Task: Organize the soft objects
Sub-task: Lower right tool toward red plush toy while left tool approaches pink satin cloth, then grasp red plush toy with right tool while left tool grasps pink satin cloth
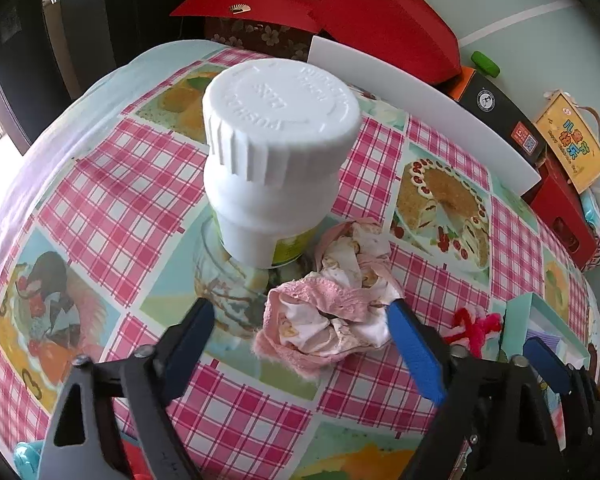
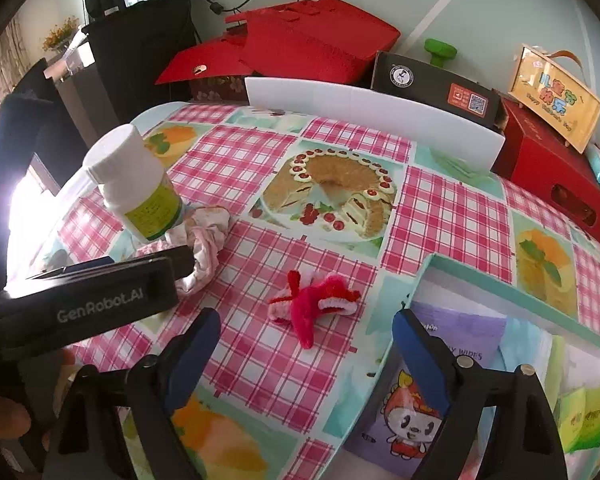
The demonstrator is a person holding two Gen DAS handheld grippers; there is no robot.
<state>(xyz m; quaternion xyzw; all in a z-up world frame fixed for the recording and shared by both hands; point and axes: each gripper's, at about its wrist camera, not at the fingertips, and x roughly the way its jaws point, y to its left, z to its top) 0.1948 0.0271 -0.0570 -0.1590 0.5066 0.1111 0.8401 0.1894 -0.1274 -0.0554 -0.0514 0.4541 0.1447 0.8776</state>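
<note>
Since the left gripper [image 1: 300, 324] stands spread around the scrunchie [image 1: 332, 300] at lower centre, pinch its light, squashy middle.

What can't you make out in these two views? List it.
- Bottle: label mostly hidden under its own cap in the left view; print too small in the right view.
- Pink cloth: near part hidden behind the left gripper's body in the right view.
- Box: contents cut off by the frame edge and the right gripper's fingers.
- Red toy: partly hidden behind the left gripper's finger in the left view.
</note>
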